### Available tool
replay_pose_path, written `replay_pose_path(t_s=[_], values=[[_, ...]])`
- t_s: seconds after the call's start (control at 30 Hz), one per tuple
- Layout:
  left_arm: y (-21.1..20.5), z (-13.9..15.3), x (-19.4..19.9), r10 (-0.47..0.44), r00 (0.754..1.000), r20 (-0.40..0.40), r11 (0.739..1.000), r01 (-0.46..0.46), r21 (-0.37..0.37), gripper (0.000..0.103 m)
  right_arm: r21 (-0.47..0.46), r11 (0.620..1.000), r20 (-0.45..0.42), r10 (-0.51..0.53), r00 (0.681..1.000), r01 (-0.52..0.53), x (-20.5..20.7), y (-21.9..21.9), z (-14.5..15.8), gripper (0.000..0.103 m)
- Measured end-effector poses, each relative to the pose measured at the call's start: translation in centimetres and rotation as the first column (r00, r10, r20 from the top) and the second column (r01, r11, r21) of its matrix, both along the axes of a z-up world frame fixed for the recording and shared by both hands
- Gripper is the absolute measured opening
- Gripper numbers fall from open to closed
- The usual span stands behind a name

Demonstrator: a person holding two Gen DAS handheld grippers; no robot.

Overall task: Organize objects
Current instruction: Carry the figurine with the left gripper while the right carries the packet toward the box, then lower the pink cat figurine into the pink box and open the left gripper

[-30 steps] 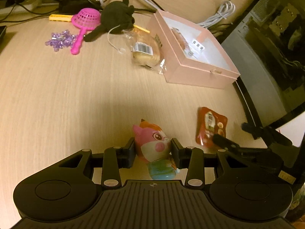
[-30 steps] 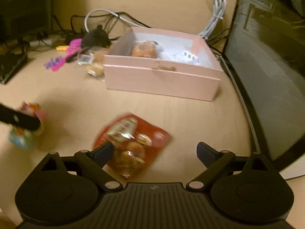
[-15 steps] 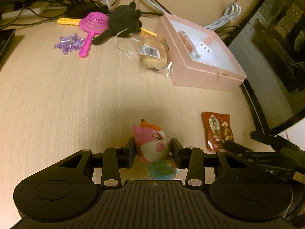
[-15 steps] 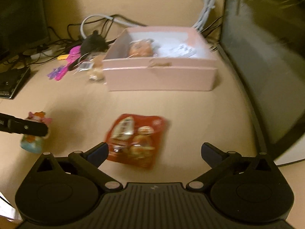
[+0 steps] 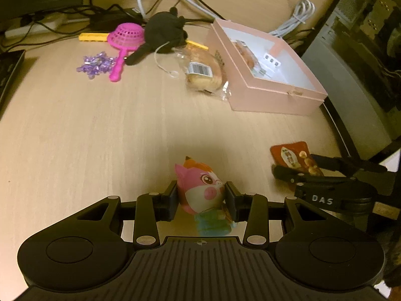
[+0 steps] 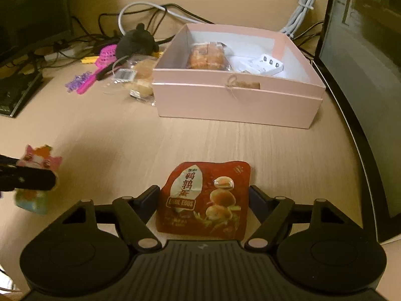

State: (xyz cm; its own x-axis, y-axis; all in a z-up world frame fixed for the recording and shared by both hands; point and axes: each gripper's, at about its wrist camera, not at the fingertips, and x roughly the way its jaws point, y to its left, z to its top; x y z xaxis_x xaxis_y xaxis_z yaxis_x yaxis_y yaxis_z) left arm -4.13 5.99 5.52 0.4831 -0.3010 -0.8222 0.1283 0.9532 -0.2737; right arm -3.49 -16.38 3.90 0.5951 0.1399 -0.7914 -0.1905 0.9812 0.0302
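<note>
A pink cartoon toy figure (image 5: 198,188) stands on the wooden desk with my left gripper (image 5: 200,195) shut on it, one pad on each side of its head. A red quail-egg snack packet (image 6: 200,195) lies between the fingers of my right gripper (image 6: 204,195). Its jaws are closing, and the pads meet the packet's two side edges. From the left wrist view the packet (image 5: 288,150) and the right gripper (image 5: 298,165) sit to the right of the toy. An open pink box (image 6: 233,100) stands beyond the packet, holding a wrapped bun (image 6: 208,55) and a white item (image 6: 268,65).
Left of the box lie a wrapped bread (image 5: 203,72), a black plush (image 5: 165,30), a pink strainer (image 5: 125,37) and purple beads (image 5: 95,62). Cables run along the back. A dark computer case (image 5: 351,75) borders the right side and a keyboard (image 6: 15,92) the left.
My right gripper has moved forward over the red packet and its fingers have come in from wide apart to the packet's edges. The left gripper keeps its hold on the toy.
</note>
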Motion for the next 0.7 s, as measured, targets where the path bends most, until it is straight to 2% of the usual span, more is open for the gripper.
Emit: replay_pose_path(t_s=[0.27,0.37,0.5,0.57,0.67,0.7], values=[[-2.9,0.4,1.0,-0.115,0.993,0.013,0.991,0.115,-0.062,0.043,0.044,0.998,0.073,-0.05,0.996,0.046,-2.0,-2.3,3.2,0.076],[-4.6,2.4,2.8,-0.146,0.985,0.092,0.986,0.153,-0.067,0.043,0.038,0.997,0.103,-0.076,0.992,0.073,-3.1,-3.6,3.8,0.076],[-8.1,5.7,6.6,-0.181,0.955,0.236,0.981,0.191,-0.023,0.043,0.025,0.995,0.132,-0.101,0.986,0.099,-4.5,-5.1,3.9,0.076],[-9.8,6.6,8.7,-0.159,0.943,0.291,0.986,0.169,-0.008,0.044,0.038,0.993,0.134,-0.119,0.984,0.114,-5.0,-5.8,3.9,0.076],[-11.4,7.0,11.9,-0.077,0.934,0.348,0.993,0.103,-0.056,0.045,0.063,0.988,0.131,-0.148,0.98,0.141,-5.4,-6.7,3.7,0.076],[-11.9,6.7,12.9,-0.058,0.924,0.379,0.994,0.089,-0.064,0.045,0.069,0.987,0.128,-0.154,0.98,0.146,-5.4,-6.9,3.7,0.076]])
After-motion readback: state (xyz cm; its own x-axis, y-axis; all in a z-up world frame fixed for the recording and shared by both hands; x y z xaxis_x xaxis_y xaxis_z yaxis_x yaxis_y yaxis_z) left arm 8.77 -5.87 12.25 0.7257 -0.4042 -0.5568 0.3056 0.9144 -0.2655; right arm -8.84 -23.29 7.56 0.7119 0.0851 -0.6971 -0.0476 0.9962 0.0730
